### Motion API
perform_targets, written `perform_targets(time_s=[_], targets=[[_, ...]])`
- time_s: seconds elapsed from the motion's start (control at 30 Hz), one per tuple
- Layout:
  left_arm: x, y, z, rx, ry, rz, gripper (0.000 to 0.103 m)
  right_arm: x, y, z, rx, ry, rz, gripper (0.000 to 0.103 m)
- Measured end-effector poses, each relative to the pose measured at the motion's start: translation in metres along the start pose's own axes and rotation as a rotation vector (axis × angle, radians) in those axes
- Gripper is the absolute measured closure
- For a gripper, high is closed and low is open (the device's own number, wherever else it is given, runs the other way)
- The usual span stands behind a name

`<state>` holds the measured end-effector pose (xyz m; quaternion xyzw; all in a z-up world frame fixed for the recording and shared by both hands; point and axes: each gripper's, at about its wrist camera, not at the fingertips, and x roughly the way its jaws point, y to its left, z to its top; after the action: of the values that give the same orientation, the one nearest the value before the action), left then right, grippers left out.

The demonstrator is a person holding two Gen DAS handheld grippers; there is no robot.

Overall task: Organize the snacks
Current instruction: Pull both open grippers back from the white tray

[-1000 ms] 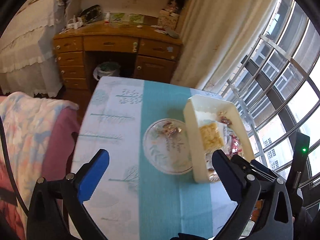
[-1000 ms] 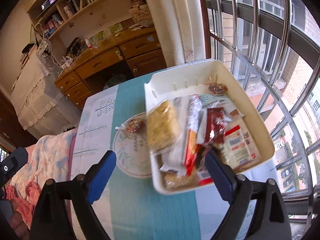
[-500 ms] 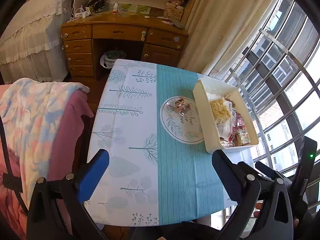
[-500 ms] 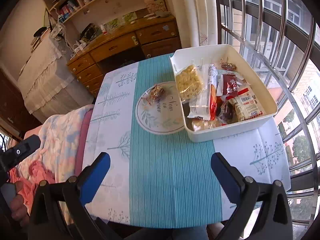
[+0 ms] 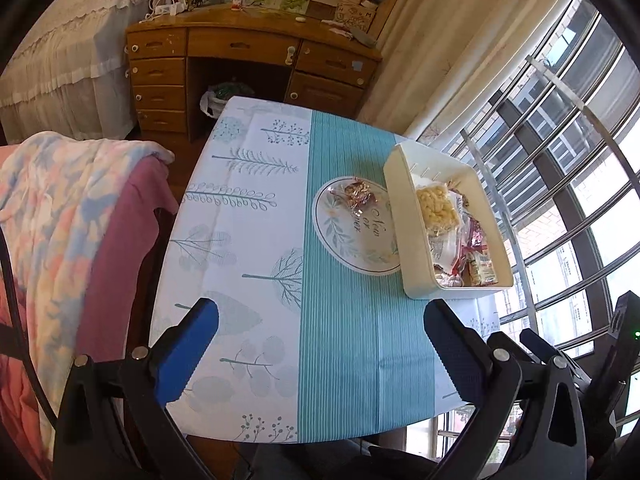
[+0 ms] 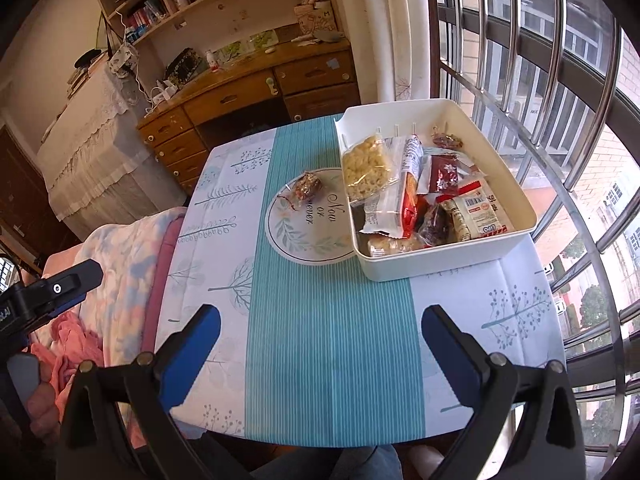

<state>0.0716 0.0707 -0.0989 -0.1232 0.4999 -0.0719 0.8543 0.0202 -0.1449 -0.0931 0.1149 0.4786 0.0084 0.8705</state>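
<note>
A round white plate (image 6: 310, 236) is taken as the landmark; it lies on the teal striped band of the tablecloth (image 6: 332, 344), and the script words "Now or never" are printed on it inside a ring of pale green leaves. On its far left part a single snack in a crinkled clear wrapper (image 6: 306, 188) is seen, brownish and lumpy. Touching the plate's right edge, a white plastic bin (image 6: 448, 268) with smooth walls and rounded corners is set. Inside the bin, nearest the plate, a clear bag of pale yellow puffed pieces (image 6: 366, 168) is laid; beside it a white and red sachet, a dark red packet with a flower print, and a beige packet bearing a barcode and red lettering that cannot be read are piled. A small dark wrapped sweet is lodged in the bin's far corner. The cloth on either side of the teal band is white, printed with thin grey-blue trees and leaves.

Nearer than the plate, the right gripper (image 6: 320, 344) is held above bare cloth with its blue ribbed pads spread wide and nothing between them. The left gripper (image 5: 320, 340) is likewise spread wide and empty. Beyond the plate a wooden desk (image 6: 248, 92) with drawers is seen, and to the plate's left a soft flowered blanket (image 5: 48, 216).
</note>
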Motion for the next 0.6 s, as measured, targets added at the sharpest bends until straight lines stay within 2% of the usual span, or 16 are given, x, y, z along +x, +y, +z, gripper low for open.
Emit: perform_targets(time_s=[0.23, 0.47, 0.6], targets=[[0.035, -0.006, 0.016, 0.051, 0.054, -0.008, 0.001, 0.008, -0.003, 0.004, -0.002, 0.0, -0.022, 0.002], [0.085, -0.025, 0.051, 0.195, 0.099, -0.013, 0.001, 0.018, -0.002, 0.011, -0.04, -0.04, -0.081, 0.002], [0.123, -0.038, 0.071, 0.248, 0.137, -0.031, 0.001, 0.031, -0.008, 0.022, -0.073, -0.026, -0.104, 0.002]])
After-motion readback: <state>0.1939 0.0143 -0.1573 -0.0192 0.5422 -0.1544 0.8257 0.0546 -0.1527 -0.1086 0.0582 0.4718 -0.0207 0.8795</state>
